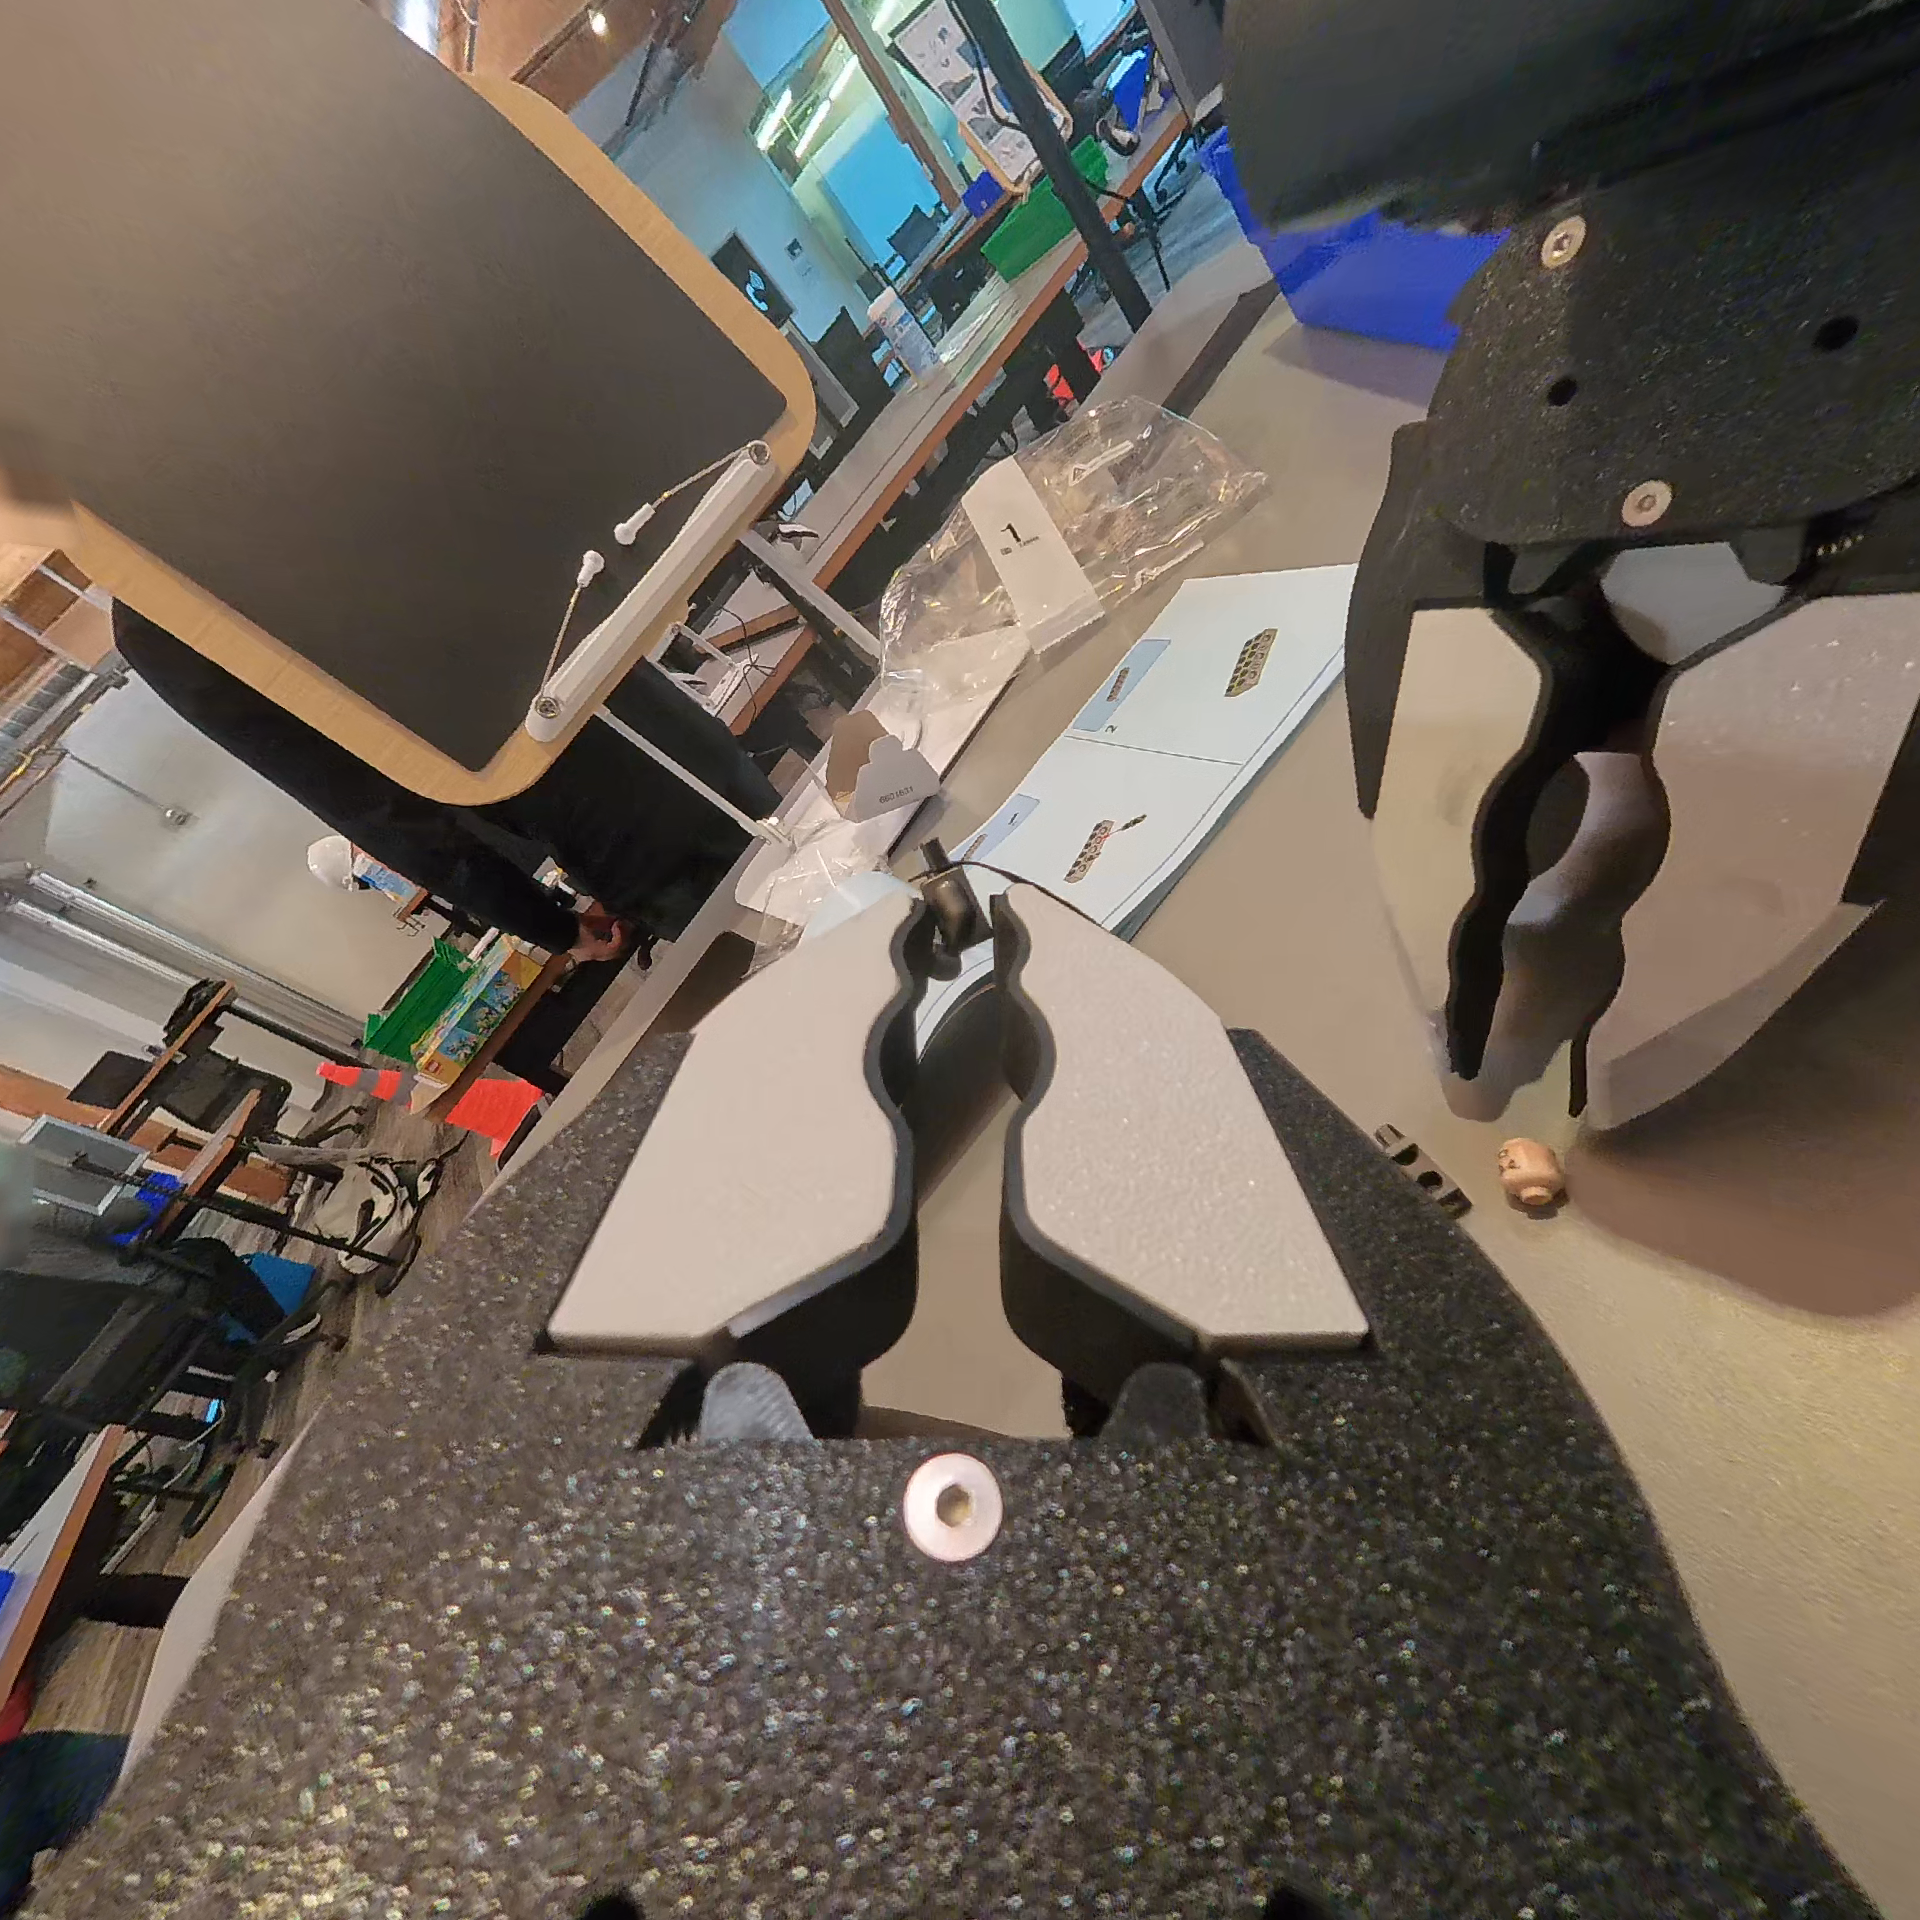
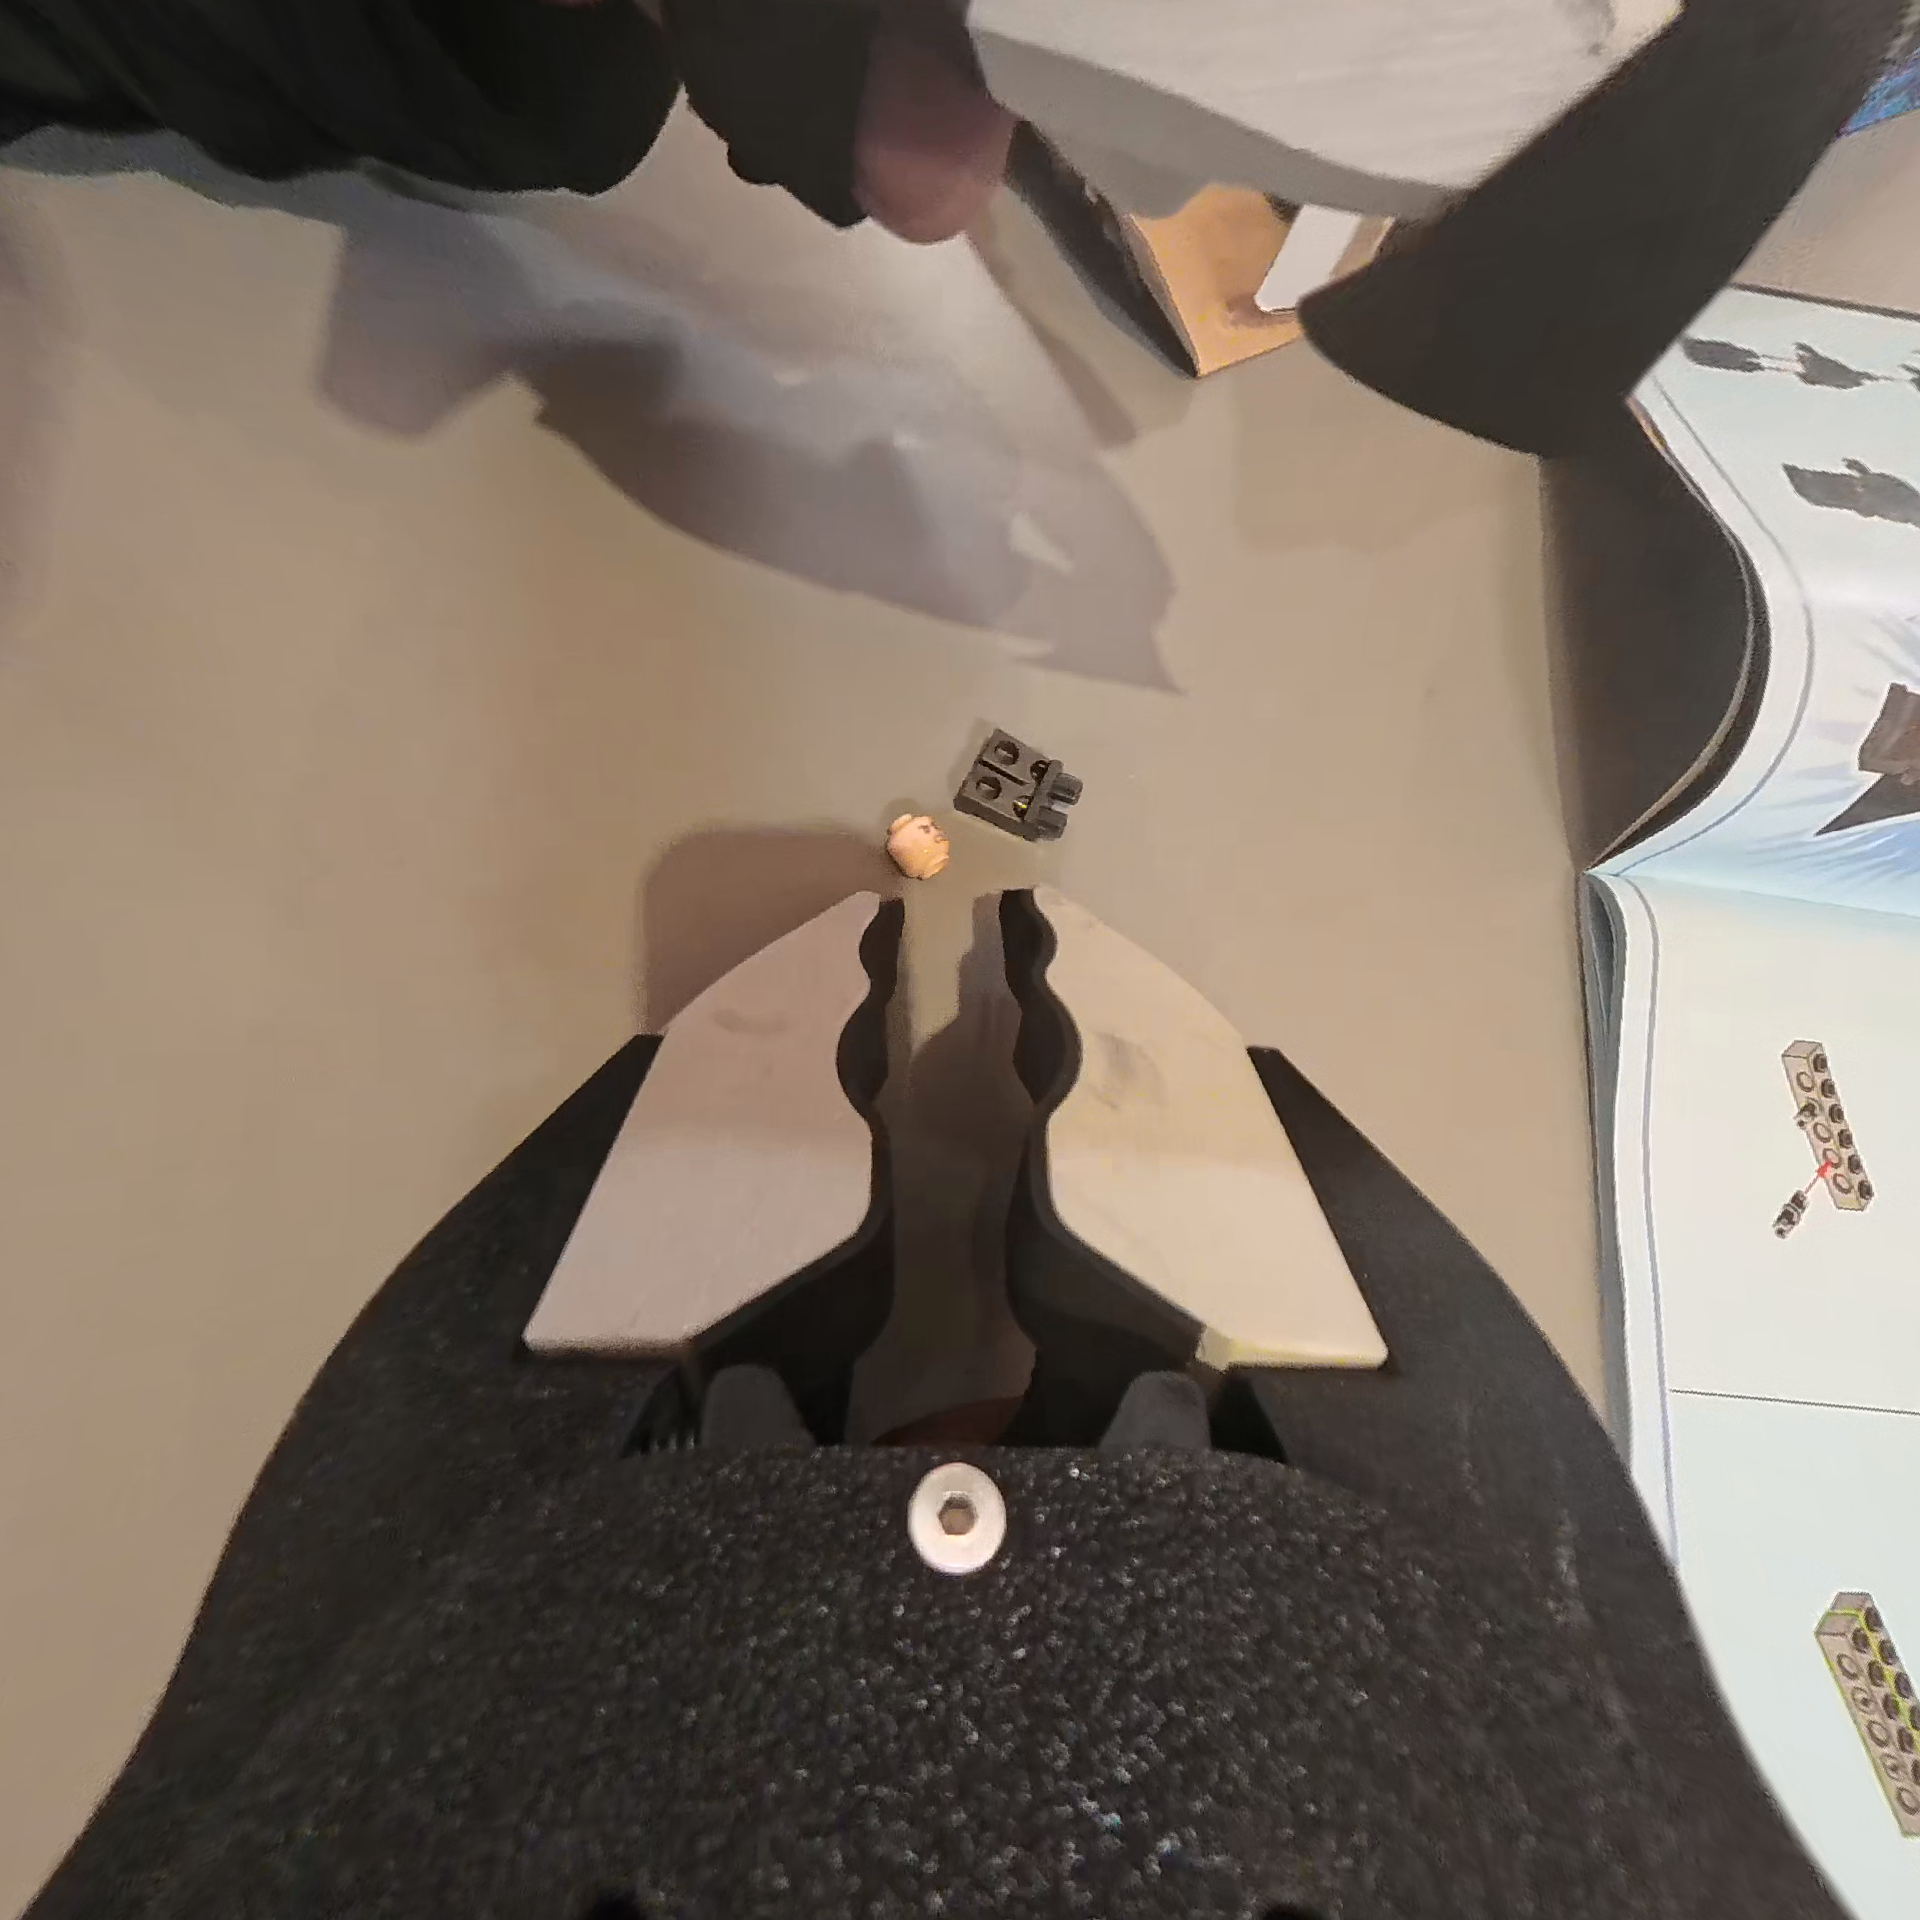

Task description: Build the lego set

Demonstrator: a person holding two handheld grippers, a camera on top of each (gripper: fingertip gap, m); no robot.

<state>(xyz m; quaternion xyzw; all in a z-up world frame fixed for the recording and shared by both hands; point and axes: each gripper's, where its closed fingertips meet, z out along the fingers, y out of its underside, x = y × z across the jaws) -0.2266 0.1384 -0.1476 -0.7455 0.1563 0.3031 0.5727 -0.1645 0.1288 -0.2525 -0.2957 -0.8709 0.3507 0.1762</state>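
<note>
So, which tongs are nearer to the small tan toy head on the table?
Right. The right tongs are open just before the tan toy head, tips near the table. The left tongs are farther off, gripping a small black piece.

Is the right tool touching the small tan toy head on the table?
Apart. The right wrist view shows bare table between the right tool and the tan toy head, which lies just beyond the left fingertip.
</note>
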